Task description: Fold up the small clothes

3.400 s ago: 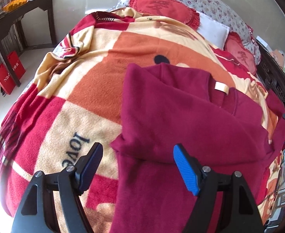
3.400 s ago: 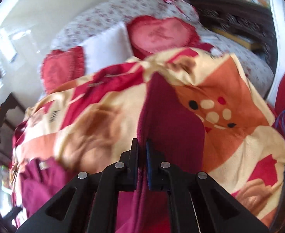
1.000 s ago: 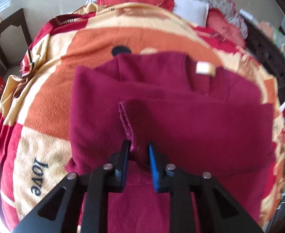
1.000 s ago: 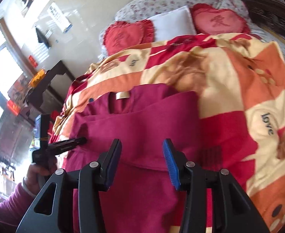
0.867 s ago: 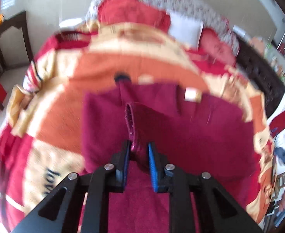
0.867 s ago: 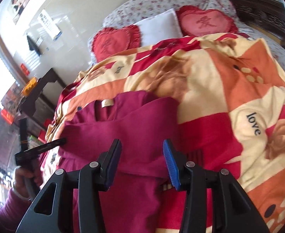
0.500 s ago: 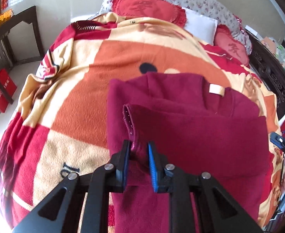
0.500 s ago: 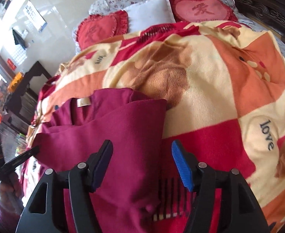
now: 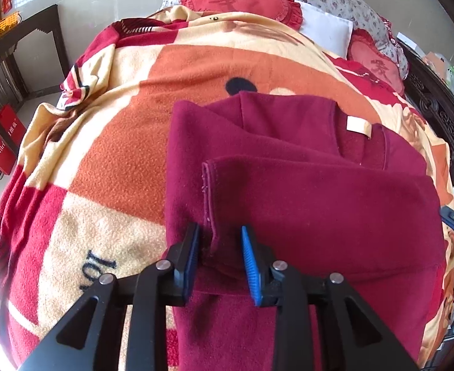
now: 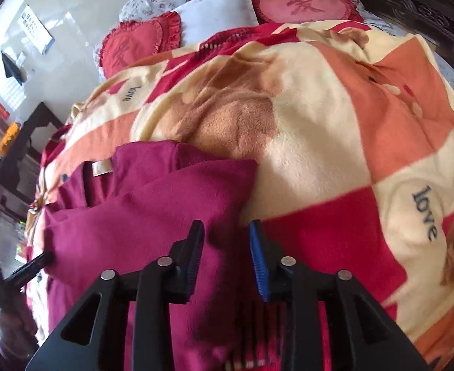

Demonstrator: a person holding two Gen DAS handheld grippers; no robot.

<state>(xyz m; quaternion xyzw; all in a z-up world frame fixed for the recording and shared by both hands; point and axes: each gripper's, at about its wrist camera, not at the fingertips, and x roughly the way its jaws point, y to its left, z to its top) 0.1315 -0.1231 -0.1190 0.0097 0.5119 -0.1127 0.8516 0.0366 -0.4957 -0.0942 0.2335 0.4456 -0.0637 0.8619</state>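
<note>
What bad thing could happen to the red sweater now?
The left gripper is opening with the folded sleeve's edge between its pads, so the sleeve may slip and spoil the fold.

The right gripper is closing at the red sweater edge, right above the fuzzy blanket. It might pinch the blanket too, or grab only one layer and drag the folded pile crooked.

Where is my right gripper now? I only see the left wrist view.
Observer: The right gripper sits over the maroon sweater's right-hand edge, jaws closing, fabric between them, not pinched.
Operator: Anything under that edge?
Observer: The blanket, plus a striped patch below the fingertips; I cannot tell what it is.
Operator: And my left gripper from there?
Observer: The left gripper has its tip at the sweater's far edge, jaws opening with the cuff between them.
</note>
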